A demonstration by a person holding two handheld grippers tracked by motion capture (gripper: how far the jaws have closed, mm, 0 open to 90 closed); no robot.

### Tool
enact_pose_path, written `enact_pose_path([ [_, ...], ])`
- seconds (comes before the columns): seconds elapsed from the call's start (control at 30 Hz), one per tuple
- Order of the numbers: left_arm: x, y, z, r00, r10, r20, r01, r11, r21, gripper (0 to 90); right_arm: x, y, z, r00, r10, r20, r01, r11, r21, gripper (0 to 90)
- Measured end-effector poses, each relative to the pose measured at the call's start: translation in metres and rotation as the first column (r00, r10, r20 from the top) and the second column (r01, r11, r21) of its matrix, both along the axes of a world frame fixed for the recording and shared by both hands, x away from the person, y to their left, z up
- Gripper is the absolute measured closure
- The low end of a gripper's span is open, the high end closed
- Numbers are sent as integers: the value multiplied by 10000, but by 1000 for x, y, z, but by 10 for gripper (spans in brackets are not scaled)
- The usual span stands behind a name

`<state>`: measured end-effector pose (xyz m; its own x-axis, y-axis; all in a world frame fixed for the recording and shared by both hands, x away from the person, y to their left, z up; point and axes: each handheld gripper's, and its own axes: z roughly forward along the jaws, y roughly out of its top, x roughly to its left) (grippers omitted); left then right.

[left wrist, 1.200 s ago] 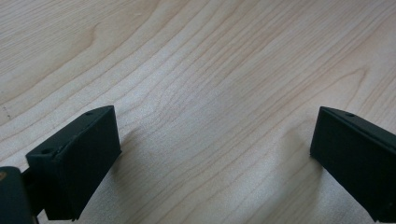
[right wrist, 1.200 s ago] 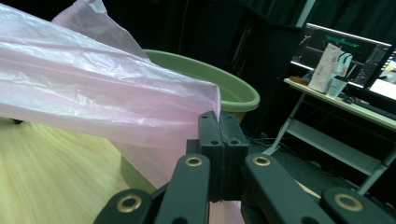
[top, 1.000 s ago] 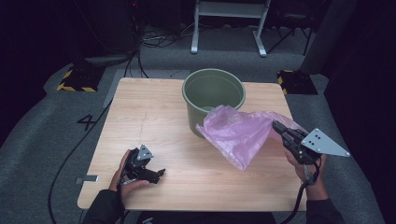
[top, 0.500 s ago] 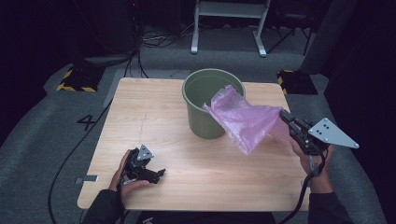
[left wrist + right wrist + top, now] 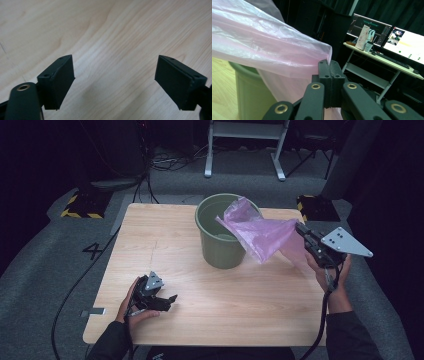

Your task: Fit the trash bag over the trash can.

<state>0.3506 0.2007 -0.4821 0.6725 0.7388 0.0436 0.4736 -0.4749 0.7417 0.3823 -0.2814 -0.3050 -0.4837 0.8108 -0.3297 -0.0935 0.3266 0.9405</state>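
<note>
I judge I'm lining the round green plastic bucket (image 5: 220, 232): my right gripper (image 5: 303, 231), at its three o'clock, is clamped on the thin pink plastic bag (image 5: 260, 235), which next needs spreading over the rim, while my left gripper (image 5: 169, 300) rests with jaws apart on the pale wooden table (image 5: 165, 235).

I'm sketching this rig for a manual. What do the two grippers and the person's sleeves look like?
Both grippers are black, each with two flat rectangular jaws on linkage arms with brass-coloured rivets. The right gripper carries a grey triangular plate with small holes; the left gripper has a smaller one. A black cable trails from the right gripper. Both sleeves are dark.
</note>
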Motion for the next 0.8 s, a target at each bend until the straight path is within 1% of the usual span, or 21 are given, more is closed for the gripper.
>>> enact_pose_path([
  [0.03, 1, -1, 6, 9998, 75, 208, -77, 9999, 87, 167, 2, 2, 1, 10000, -5, -20, 5, 10000, -22, 900],
  [0.07, 2, -3, 15, 9990, 193, 406, -191, 9998, -59, 156, 9, 6, 3, 9999, -161, 0, 161, 9995, -278, 900],
  [0.1, 2, -3, 15, 9990, 193, 406, -191, 9998, -59, 160, 9, 6, 3, 9999, -161, 0, 161, 9995, -278, 900],
  [0.13, 4, -4, 21, 9984, 171, 534, -159, 9996, -224, 161, 15, 11, 5, 9997, -236, -57, 233, 9989, -417, 900],
  [0.2, 6, -6, 32, 9970, 114, 766, -80, 9989, -454, 158, 18, 13, 6, 9994, -321, -98, 316, 9982, -511, 900],
  [0.23, 6, -7, 37, 9960, 41, 889, 6, 9986, -522, 159, 20, 15, 7, 9993, -355, -153, 346, 9979, -539, 900],
  [0.27, 8, -11, 47, 9934, -26, 1146, 91, 9984, -561, 158, 25, 18, 8, 9988, -453, -174, 442, 9973, -594, 900],
  [0.3, 8, -11, 47, 9934, -26, 1146, 91, 9984, -561, 159, 25, 18, 8, 9988, -453, -174, 442, 9973, -594, 900],
  [0.37, 9, -15, 56, 9910, -73, 1337, 164, 9976, -671, 158, 30, 20, 9, 9982, -546, -238, 531, 9967, -606, 900],
  [0.47, 12, -22, 72, 9847, -197, 1734, 341, 9961, -808, 160, 36, 21, 11, 9976, -661, -222, 647, 9961, -593, 900],
  [0.53, 13, -27, 83, 9792, -308, 2006, 506, 9942, -944, 162, 37, 22, 11, 9978, -614, -262, 602, 9972, -452, 900],
  [0.6, 14, -33, 97, 9723, -389, 2304, 653, 9920, -1082, 163, 38, 24, 12, 9974, -689, -206, 677, 9962, -544, 900],
  [0.63, 15, -37, 106, 9687, -489, 2434, 800, 9896, -1194, 163, 39, 25, 12, 9975, -679, -185, 669, 9963, -536, 900],
  [0.7, 17, -47, 119, 9565, -538, 2867, 893, 9897, -1121, 167, 39, 29, 12, 9973, -712, -160, 701, 9956, -627, 900],
  [0.73, 21, -56, 128, 9484, -691, 3096, 1072, 9884, -1079, 168, 40, 31, 12, 9978, -642, -188, 630, 9962, -602, 900],
  [0.77, 21, -56, 128, 9484, -691, 3096, 1072, 9884, -1079, 169, 40, 31, 12, 9978, -642, -188, 630, 9962, -602, 900],
  [0.8, 23, -62, 133, 9449, -696, 3198, 1124, 9867, -1172, 169, 41, 33, 12, 9976, -665, -180, 651, 9956, -667, 900],
])
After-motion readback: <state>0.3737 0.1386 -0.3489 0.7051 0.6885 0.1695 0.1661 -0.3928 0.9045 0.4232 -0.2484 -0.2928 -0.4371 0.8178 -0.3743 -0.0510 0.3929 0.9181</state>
